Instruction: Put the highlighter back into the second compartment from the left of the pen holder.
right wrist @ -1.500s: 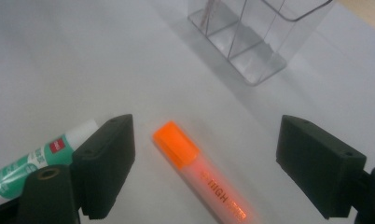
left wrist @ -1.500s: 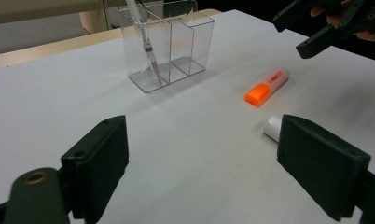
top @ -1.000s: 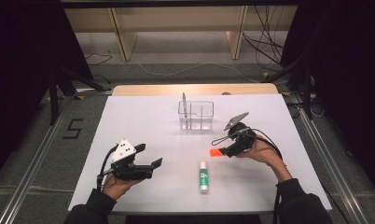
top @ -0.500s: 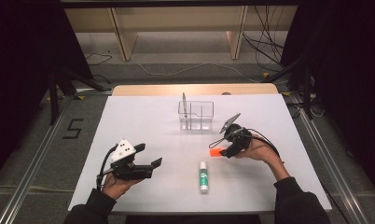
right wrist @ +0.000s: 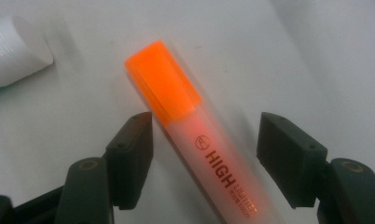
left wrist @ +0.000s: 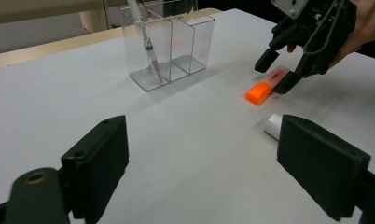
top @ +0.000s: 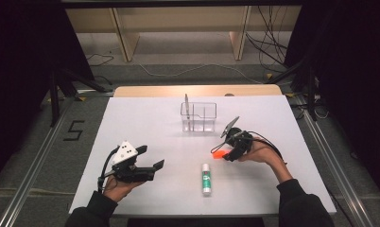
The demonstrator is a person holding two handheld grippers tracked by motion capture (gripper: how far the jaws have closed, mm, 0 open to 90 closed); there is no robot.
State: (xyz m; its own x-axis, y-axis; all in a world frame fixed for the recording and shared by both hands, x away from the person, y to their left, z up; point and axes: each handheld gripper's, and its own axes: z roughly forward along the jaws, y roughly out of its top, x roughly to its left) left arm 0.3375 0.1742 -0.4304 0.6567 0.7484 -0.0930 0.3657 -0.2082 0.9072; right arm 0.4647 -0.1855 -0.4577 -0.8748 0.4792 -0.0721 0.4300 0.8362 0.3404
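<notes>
An orange highlighter with an orange cap lies flat on the white table; it also shows in the high view and the left gripper view. My right gripper is open, its jaws straddling the highlighter's barrel just behind the cap, and it shows in the high view too. A white and green glue stick lies a little nearer the front edge. My left gripper rests open at the front left, with nothing between its jaws.
A clear plastic organiser with compartments stands at the table's middle back, a pen upright in its left compartment. Wooden shelf legs and cables lie on the floor beyond the table.
My right gripper has dropped down and leftward onto the highlighter, its jaws now on either side of the barrel. The left gripper has stayed put.
</notes>
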